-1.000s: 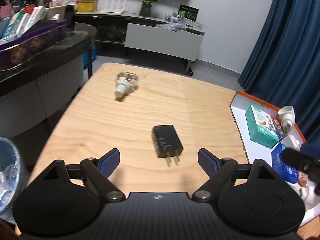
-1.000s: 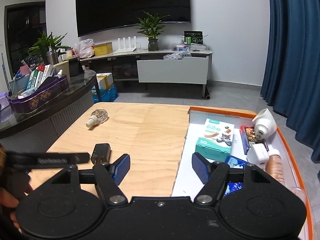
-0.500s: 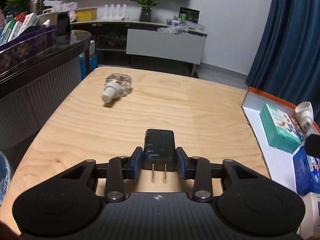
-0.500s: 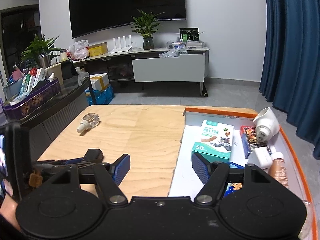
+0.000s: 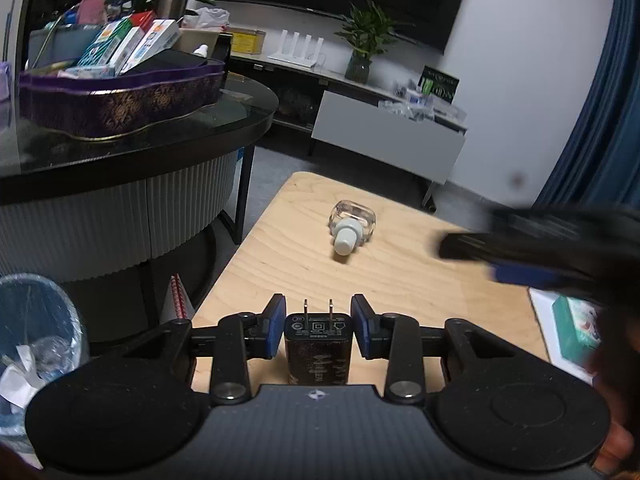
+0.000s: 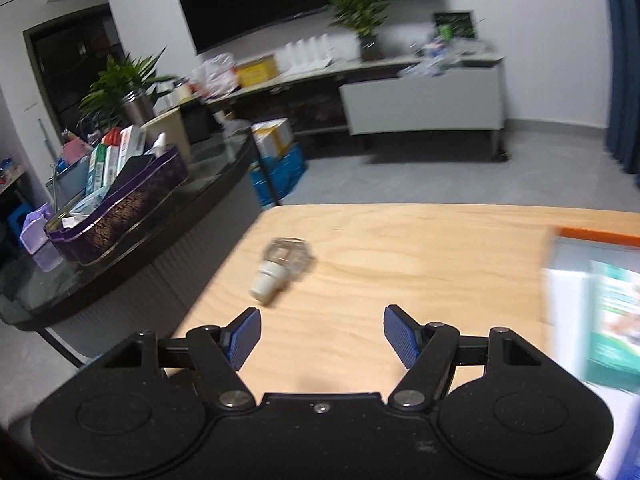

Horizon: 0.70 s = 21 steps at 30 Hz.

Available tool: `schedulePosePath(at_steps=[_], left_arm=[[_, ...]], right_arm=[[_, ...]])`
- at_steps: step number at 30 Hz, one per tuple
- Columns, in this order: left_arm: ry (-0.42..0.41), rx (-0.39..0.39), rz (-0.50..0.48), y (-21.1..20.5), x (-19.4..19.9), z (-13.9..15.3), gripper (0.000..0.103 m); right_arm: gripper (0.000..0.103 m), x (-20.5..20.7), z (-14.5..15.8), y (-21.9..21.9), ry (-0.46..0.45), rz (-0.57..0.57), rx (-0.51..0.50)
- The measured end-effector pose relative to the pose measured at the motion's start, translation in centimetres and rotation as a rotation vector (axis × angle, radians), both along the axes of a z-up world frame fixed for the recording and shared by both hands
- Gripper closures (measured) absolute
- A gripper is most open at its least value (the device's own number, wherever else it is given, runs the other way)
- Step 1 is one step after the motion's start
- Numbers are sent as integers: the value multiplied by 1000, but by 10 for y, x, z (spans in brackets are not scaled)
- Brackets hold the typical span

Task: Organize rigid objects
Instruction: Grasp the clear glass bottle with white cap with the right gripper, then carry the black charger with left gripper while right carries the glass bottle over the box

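With the charger (image 5: 318,344) clamped in the left gripper (image 5: 318,326), the right gripper (image 6: 322,336), jaws apart and empty, nears the bottle (image 6: 280,270); next it must straddle it.

Black charger (image 5: 318,350): boxy, two metal prongs pointing fwd, label face up, pinched btwn blue pads of left tongs (image 5: 318,326), above desk (image 5: 400,276). Clear glass bottle (image 5: 351,225) w/ white screw neck lies on its side mid-desk, neck toward camera. Teal box (image 6: 614,320) sits in orange-rimmed tray (image 6: 596,235) at right, blurred.
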State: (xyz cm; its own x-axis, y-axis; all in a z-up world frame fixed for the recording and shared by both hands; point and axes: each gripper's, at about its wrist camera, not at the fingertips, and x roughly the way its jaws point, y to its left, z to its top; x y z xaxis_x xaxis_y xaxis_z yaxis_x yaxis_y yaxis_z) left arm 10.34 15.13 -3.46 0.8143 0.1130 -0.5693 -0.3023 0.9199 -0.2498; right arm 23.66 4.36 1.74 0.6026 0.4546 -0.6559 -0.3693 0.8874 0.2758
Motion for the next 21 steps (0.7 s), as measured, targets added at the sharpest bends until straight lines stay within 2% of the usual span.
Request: schedulePosePath(at_steps=[5, 10, 12, 13, 18, 21], left_arm=[[-31, -23, 15, 5, -3, -1, 67], [-55, -91, 61, 21, -3, 0, 67], [-62, -103, 69, 23, -3, 0, 67], [-63, -104, 72, 23, -3, 1, 67], [-62, -92, 50, 19, -4, 2, 67], [-67, -108, 39, 17, -7, 4, 67]], right_arm=[[22, 48, -23, 54, 37, -2, -25], [22, 72, -46, 94, 9, 4, -135], [32, 76, -54, 103, 4, 5, -165], [44, 76, -56, 105, -18, -3, -177], [46, 68, -52, 86, -21, -29, -143], [46, 47, -37, 69, -65, -5, -155]])
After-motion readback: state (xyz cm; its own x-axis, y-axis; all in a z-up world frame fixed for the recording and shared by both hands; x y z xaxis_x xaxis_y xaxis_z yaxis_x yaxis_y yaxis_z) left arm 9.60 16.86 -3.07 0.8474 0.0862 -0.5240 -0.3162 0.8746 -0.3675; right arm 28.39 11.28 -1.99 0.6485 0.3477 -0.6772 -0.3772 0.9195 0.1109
